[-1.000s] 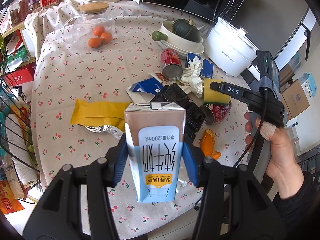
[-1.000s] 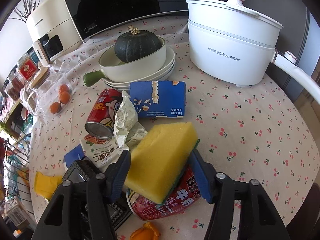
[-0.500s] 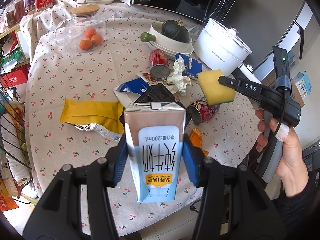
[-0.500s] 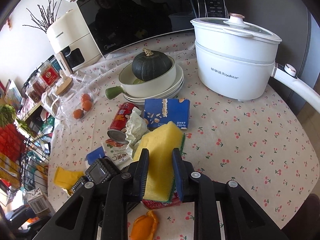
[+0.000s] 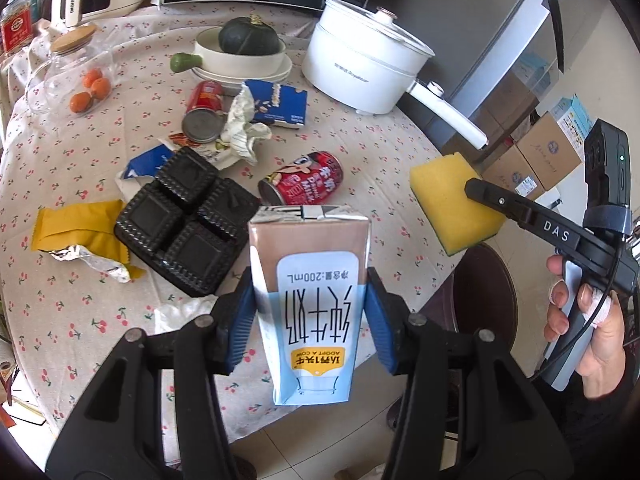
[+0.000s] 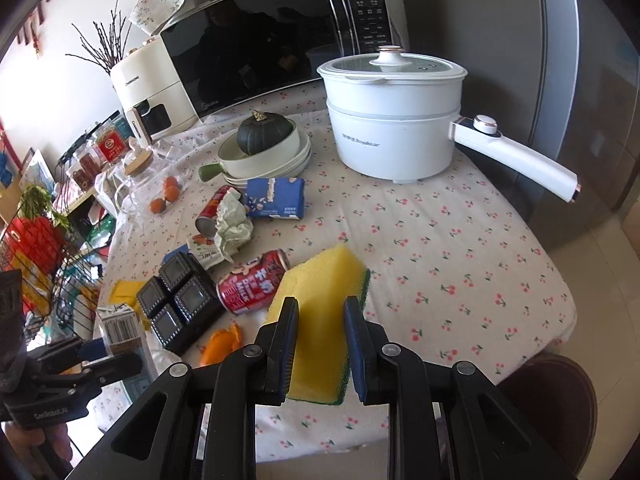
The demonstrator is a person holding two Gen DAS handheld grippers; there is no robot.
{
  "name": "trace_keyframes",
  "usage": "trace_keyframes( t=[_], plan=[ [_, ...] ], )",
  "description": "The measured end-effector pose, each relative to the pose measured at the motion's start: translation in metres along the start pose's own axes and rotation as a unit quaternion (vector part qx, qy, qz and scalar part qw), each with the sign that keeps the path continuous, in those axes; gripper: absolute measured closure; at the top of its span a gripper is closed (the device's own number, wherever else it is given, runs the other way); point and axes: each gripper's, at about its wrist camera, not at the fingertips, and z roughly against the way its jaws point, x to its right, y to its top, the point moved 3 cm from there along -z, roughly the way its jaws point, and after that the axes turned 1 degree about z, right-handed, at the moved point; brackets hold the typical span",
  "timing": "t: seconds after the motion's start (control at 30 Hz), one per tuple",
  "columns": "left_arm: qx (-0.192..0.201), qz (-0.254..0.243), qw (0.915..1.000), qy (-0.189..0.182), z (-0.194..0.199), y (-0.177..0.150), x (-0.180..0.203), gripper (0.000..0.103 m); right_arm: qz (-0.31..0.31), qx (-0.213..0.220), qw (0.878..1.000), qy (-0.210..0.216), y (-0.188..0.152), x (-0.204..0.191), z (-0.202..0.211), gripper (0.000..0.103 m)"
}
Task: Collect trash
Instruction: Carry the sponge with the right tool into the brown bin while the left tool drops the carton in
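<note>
My left gripper [image 5: 310, 320] is shut on a brown and blue milk carton [image 5: 310, 292], held upside down above the table's near edge. The carton also shows in the right wrist view [image 6: 120, 326]. My right gripper [image 6: 318, 340] is shut on a yellow sponge [image 6: 320, 308] with a green underside, held above the table's near right edge; the sponge also shows in the left wrist view [image 5: 454, 200]. On the table lie a red can [image 5: 304, 178], a second red can [image 5: 202, 114], a black plastic tray [image 5: 188, 218], a yellow wrapper [image 5: 78, 228], crumpled paper [image 5: 244, 126] and orange peel [image 6: 222, 344].
A white electric pot [image 6: 394, 114] with a long handle stands at the back right. A bowl with a dark squash [image 6: 262, 142], a blue biscuit box [image 6: 274, 198], a glass jar of oranges [image 5: 76, 76], a microwave [image 6: 276, 40] and a dark stool [image 5: 484, 292] are around.
Both grippers have pulled back and up from the table with the carton and the sponge. The sponge has moved right, off the red can, out past the table's edge.
</note>
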Motion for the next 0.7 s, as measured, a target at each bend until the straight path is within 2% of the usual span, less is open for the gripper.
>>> trace_keyframes(
  t=[0.33, 0.7],
  plan=[
    [-0.048, -0.075, 0.9952, -0.042, -0.055, -0.017, 0.105, 0.05, -0.062, -0.023, 0.996, -0.062, -0.075, 0.118, 0.034, 0.079],
    [-0.095, -0.13, 0.9806, -0.112, -0.115, -0.039, 0.21, 0.05, -0.115, -0.045, 0.988, -0.097, -0.144, 0.211, 0.053, 0.079]
  ],
)
